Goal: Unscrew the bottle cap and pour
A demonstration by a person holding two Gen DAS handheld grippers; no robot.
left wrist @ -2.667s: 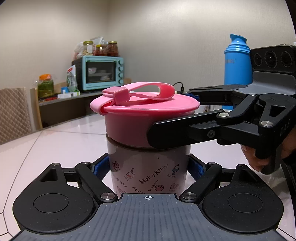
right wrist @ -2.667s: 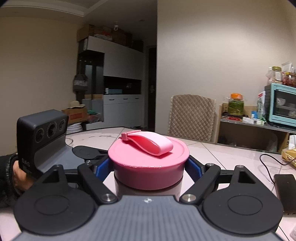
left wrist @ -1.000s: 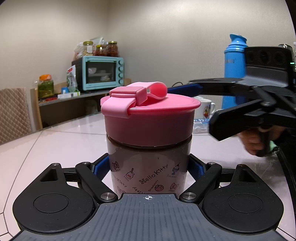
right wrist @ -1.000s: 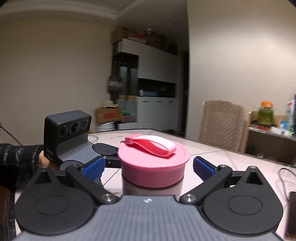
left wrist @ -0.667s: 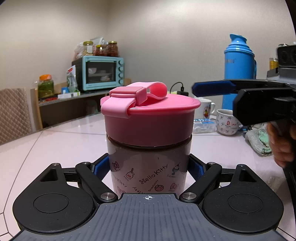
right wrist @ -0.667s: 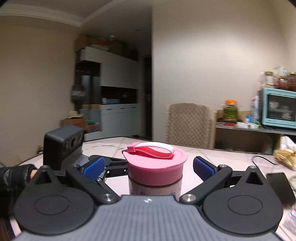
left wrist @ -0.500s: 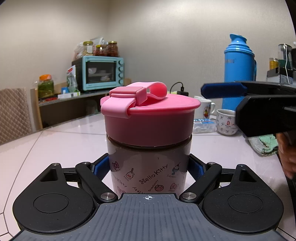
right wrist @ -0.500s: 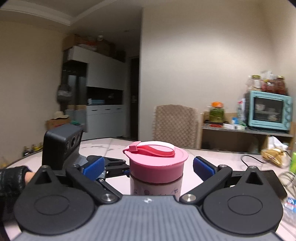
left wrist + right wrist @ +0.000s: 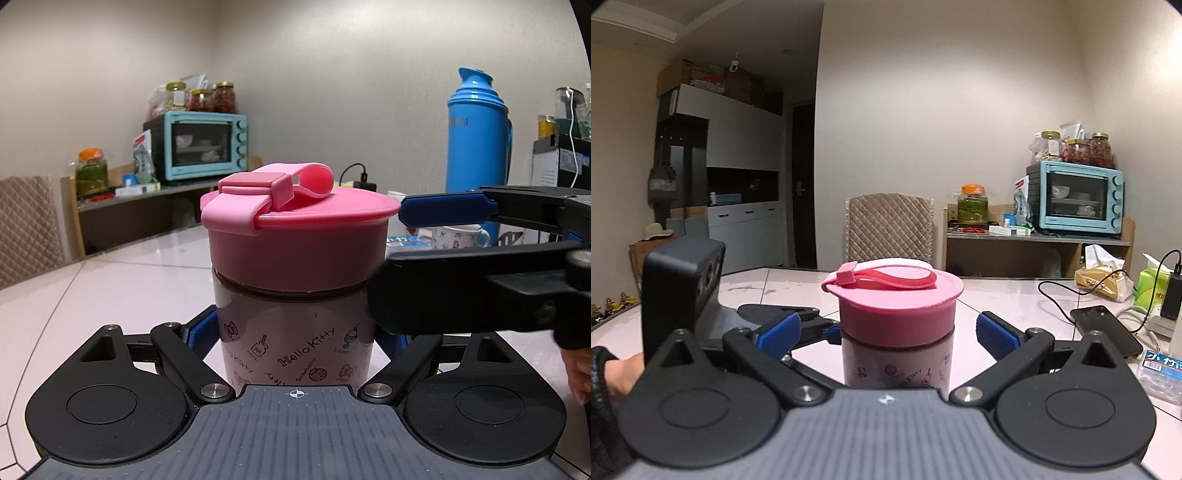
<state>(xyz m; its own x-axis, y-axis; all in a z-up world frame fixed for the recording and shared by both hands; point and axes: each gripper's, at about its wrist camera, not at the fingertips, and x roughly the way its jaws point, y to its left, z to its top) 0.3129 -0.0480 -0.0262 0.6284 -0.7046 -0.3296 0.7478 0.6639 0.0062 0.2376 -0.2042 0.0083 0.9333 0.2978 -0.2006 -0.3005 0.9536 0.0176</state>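
We find the bottle (image 9: 295, 332) standing upright on the worktop (image 9: 110, 280), its body clamped by the left gripper (image 9: 295, 334). The right gripper (image 9: 888, 332) is spread wide on either side of the pink cap (image 9: 895, 299), touching nothing. Risks: closing below the cap's rim would grip the body instead; an off-centre bite could slip during twisting and tip the bottle.

Bottle (image 9: 295, 332) base hidden; right gripper's (image 9: 384, 266) near finger blurred.
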